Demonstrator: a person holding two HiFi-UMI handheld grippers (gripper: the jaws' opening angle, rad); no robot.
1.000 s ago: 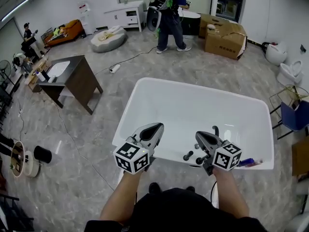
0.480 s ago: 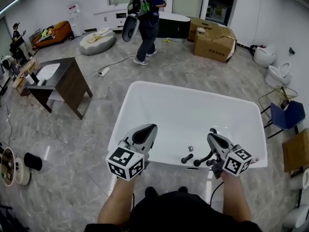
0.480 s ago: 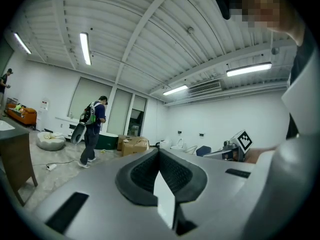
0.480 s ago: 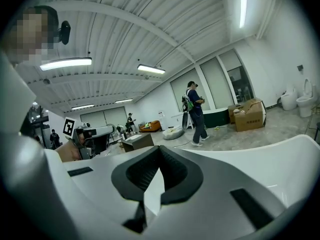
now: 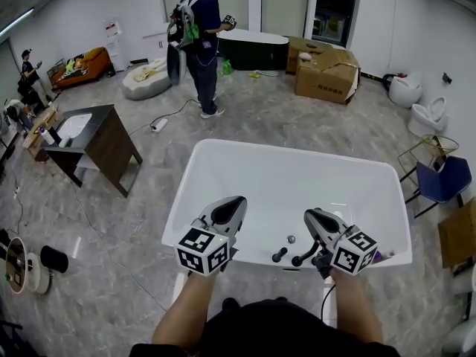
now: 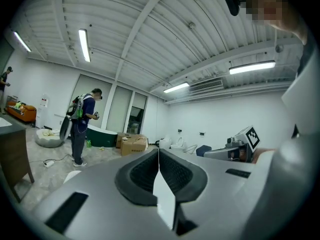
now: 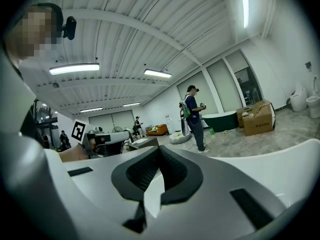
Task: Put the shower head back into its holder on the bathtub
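1. From the head view, a person stands at the near end of a white bathtub (image 5: 297,153), holding one pair of tongs in each hand over the near rim.
2. The left tongs (image 5: 236,201) are closed. In their own view the pads (image 6: 145,171) meet with nothing between them, and they look out level across the room.
3. The right tongs (image 5: 311,216) are closed too. Their pads (image 7: 175,171) touch at the tip and hold nothing.
4. Over the last second both tongs have shifted only slightly and remain above the near rim, closed as before. A bystander (image 5: 199,43) has walked leftward across the far floor. Nothing on the tub appears to have moved.
5. The shower head cannot be picked out with certainty. Dark fittings (image 5: 280,255) stand on the near rim between the two tongs, with a small silver knob (image 5: 291,239) just beyond them. The head and its holder are likely among these, but they are too small to tell apart.
6. No grasp has begun. One pair of tongs will probably need to open and come down to the rim fittings before the head can be seated.
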